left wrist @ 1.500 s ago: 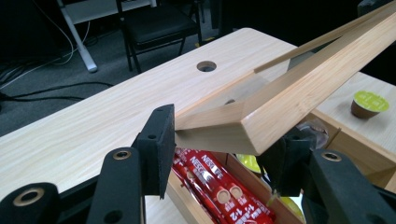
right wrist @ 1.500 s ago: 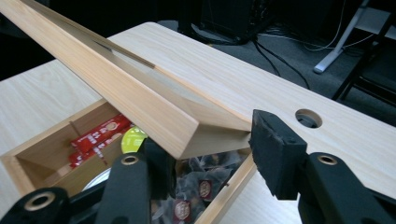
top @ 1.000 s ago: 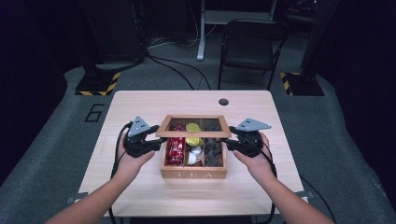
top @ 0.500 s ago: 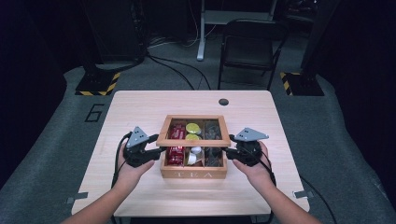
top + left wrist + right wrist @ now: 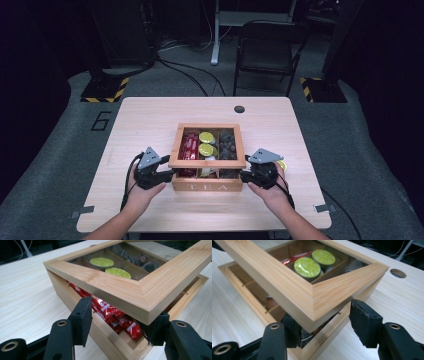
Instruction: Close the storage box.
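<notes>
A pale wooden table (image 5: 150,125) is seen from the high view in a dark room; on it stands a wooden box (image 5: 207,186) lettered "TEA", its glazed lid (image 5: 207,162) raised at the front. The left gripper (image 5: 170,174) and right gripper (image 5: 243,175) are set at its sides.

In the left gripper view, the lid's corner (image 5: 147,302) lies between spread jaws, above red sachets (image 5: 112,313) with unreadable white print.

In the right gripper view, the jaws have just been opening around the other corner (image 5: 319,305); green capsules (image 5: 307,267) are seen under the glass.

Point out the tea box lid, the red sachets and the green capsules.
lid (image 5: 140,290): left gripper view, near corner of its frame.
red sachets (image 5: 110,312): left gripper view, middle of one packet.
green capsules (image 5: 307,267): right gripper view, nearer capsule's top.
</notes>
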The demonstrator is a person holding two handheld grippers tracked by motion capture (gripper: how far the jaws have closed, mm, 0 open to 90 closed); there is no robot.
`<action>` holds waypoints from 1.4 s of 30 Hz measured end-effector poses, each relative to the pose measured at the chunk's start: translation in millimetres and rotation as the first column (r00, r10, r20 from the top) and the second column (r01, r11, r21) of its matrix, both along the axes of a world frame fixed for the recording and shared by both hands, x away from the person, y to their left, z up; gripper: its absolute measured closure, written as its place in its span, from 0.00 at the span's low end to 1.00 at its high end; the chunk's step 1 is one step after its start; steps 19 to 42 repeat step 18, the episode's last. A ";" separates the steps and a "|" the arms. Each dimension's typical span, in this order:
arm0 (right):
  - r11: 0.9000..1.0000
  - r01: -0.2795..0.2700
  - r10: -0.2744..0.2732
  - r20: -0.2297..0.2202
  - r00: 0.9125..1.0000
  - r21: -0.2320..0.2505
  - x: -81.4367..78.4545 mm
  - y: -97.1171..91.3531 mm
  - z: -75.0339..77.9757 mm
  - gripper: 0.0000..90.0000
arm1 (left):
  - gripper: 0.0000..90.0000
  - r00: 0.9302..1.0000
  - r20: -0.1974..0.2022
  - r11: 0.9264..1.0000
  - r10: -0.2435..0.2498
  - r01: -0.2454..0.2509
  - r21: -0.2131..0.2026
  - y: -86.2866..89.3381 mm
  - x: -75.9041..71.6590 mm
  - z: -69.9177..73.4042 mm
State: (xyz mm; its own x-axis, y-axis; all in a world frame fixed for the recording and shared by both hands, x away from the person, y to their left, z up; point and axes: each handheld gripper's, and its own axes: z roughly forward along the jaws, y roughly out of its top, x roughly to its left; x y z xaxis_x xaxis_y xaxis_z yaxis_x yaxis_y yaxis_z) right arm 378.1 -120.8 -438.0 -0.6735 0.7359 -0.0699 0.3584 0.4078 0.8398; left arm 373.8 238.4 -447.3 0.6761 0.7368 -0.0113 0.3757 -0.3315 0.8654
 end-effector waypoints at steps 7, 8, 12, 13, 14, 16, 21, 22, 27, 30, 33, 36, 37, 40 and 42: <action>1.000 -0.022 0.022 -0.028 0.999 -0.005 -6.3 0.5 -9.1 0.48 | 0.48 0.999 -0.018 0.999 -0.048 0.048 0.021 -3.3 -6.3 -6.2; 1.000 -0.026 0.026 -0.028 0.999 -0.007 -6.7 0.5 -10.4 0.48 | 0.48 0.999 -0.023 0.999 -0.047 0.047 0.014 -3.8 -6.3 -8.1; 1.000 -0.023 0.022 -0.044 0.999 -0.018 -10.4 1.6 -15.5 0.45 | 0.45 0.997 -0.057 0.999 -0.054 0.053 -0.011 -5.3 -8.1 -15.4; 0.999 -0.036 0.034 -0.058 0.998 -0.031 -11.0 1.8 -18.1 0.41 | 0.38 0.996 -0.066 0.999 -0.052 0.052 -0.012 -6.7 -8.3 -17.9; 0.999 -0.036 0.034 -0.058 0.998 -0.031 -11.0 1.8 -18.1 0.41 | 0.38 0.995 -0.082 0.999 -0.053 0.053 -0.009 -7.7 -8.7 -20.0; 0.998 -0.043 0.040 -0.081 0.996 -0.035 -12.4 1.1 -20.9 0.36 | 0.35 0.995 -0.087 0.999 -0.047 0.049 0.015 -10.2 -10.5 -23.8; 0.996 -0.066 0.060 -0.091 0.994 -0.064 -13.2 2.0 -23.2 0.32 | 0.31 0.993 -0.108 0.997 -0.048 0.053 0.049 -11.0 -12.0 -26.2; 0.996 -0.066 0.060 -0.091 0.994 -0.064 -13.2 2.0 -23.2 0.32 | 0.31 0.993 -0.108 0.997 -0.048 0.053 0.049 -11.0 -12.0 -26.2; 0.996 -0.066 0.060 -0.091 0.994 -0.064 -13.2 2.0 -23.2 0.32 | 0.31 0.993 -0.108 0.997 -0.048 0.053 0.049 -11.0 -12.0 -26.2; 0.996 -0.066 0.060 -0.091 0.994 -0.064 -13.2 2.0 -23.2 0.32 | 0.31 0.993 -0.108 0.997 -0.048 0.053 0.049 -11.0 -12.0 -26.2; 0.996 -0.066 0.060 -0.091 0.994 -0.064 -13.2 2.0 -23.2 0.32 | 0.31 0.993 -0.108 0.997 -0.048 0.053 0.049 -11.0 -12.0 -26.2; 0.996 -0.066 0.060 -0.091 0.994 -0.064 -13.2 2.0 -23.2 0.32 | 0.31 0.993 -0.108 0.997 -0.048 0.053 0.049 -11.0 -12.0 -26.2; 0.996 -0.066 0.060 -0.091 0.994 -0.064 -13.2 2.0 -23.2 0.32 | 0.31 0.993 -0.108 0.997 -0.048 0.053 0.049 -11.0 -12.0 -26.2; 0.996 -0.066 0.060 -0.091 0.994 -0.064 -13.2 2.0 -23.2 0.32 | 0.31 0.993 -0.108 0.997 -0.048 0.053 0.049 -11.0 -12.0 -26.2; 0.996 -0.066 0.060 -0.091 0.994 -0.064 -13.2 2.0 -23.2 0.32 | 0.31 0.993 -0.108 0.997 -0.048 0.053 0.049 -11.0 -12.0 -26.2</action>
